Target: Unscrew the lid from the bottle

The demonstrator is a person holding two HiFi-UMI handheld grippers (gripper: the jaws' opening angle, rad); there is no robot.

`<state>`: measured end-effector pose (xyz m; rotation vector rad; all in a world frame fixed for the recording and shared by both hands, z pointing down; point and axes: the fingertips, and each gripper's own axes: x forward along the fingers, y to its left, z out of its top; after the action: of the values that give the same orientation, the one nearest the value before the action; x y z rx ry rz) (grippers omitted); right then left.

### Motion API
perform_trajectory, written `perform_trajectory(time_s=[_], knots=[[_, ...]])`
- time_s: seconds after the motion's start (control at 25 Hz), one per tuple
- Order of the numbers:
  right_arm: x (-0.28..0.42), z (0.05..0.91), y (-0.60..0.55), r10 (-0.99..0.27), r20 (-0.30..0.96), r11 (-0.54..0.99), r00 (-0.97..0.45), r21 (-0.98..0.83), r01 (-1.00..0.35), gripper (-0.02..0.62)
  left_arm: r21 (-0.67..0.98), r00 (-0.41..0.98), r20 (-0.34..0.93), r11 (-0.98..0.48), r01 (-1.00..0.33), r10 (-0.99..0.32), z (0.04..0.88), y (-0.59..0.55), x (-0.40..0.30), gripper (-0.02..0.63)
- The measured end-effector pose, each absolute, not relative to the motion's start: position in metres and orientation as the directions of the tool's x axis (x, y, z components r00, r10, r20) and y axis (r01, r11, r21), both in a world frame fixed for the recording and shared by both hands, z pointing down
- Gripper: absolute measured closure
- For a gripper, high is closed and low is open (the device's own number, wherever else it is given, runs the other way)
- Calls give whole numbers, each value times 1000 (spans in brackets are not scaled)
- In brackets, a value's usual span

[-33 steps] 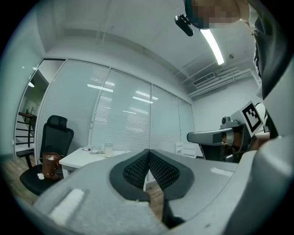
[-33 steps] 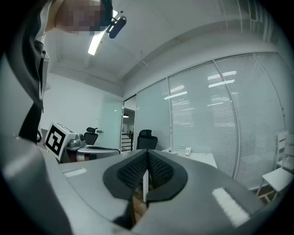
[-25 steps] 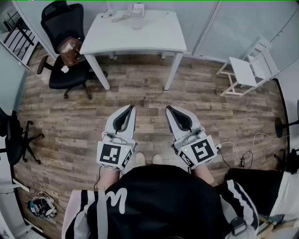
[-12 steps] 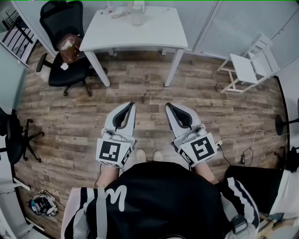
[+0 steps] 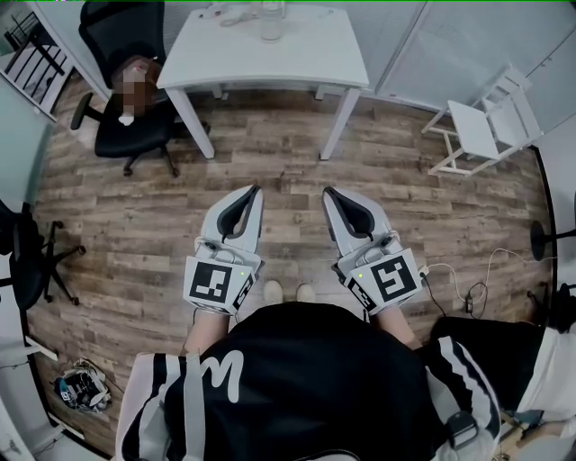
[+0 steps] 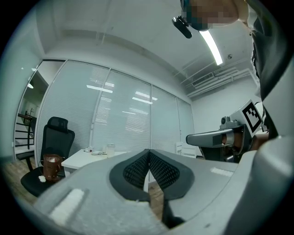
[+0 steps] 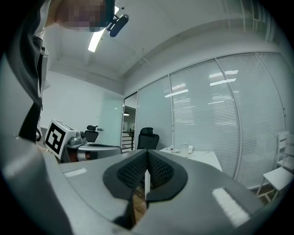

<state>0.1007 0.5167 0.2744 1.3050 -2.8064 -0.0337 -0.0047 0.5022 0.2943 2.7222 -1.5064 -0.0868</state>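
Wood floor (image 5: 270,162): bare stretch between person and table.
White table (image 5: 306,54): far, centre.
Black office chair (image 5: 126,144) far left; white chair (image 5: 477,131) far right.
Left gripper (image 5: 254,192), right gripper (image 5: 328,193): side by side near person, pointing level toward table. Both have jaws pressed together, nothing between.
Bottle (image 5: 271,18): upright at table's far edge, well apart from both tips. Lies straight ahead, slightly more in line with left gripper.
Lid: too small to make out.
Judgement: approach not begun; floor to cross first.
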Motion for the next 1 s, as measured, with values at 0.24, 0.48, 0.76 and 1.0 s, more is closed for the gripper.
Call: perform_trajectory(time_s=[0.24, 0.48, 0.76, 1.0], knots=[[93, 276, 511, -779, 19, 627, -627, -9, -779, 595, 50, 531, -41, -533, -845, -846, 300, 500, -20, 609], [79, 278, 510, -797, 18, 603, -603, 10, -797, 595, 50, 547, -31, -548, -835, -837, 300, 497, -34, 609], [70, 285, 516, -808, 35, 589, -588, 33, -808, 595, 42, 557, -19, -558, -829, -830, 309, 499, -44, 609], [70, 290, 517, -806, 35, 591, -590, 27, -806, 595, 50, 554, -15, -554, -831, -832, 312, 497, -47, 609]])
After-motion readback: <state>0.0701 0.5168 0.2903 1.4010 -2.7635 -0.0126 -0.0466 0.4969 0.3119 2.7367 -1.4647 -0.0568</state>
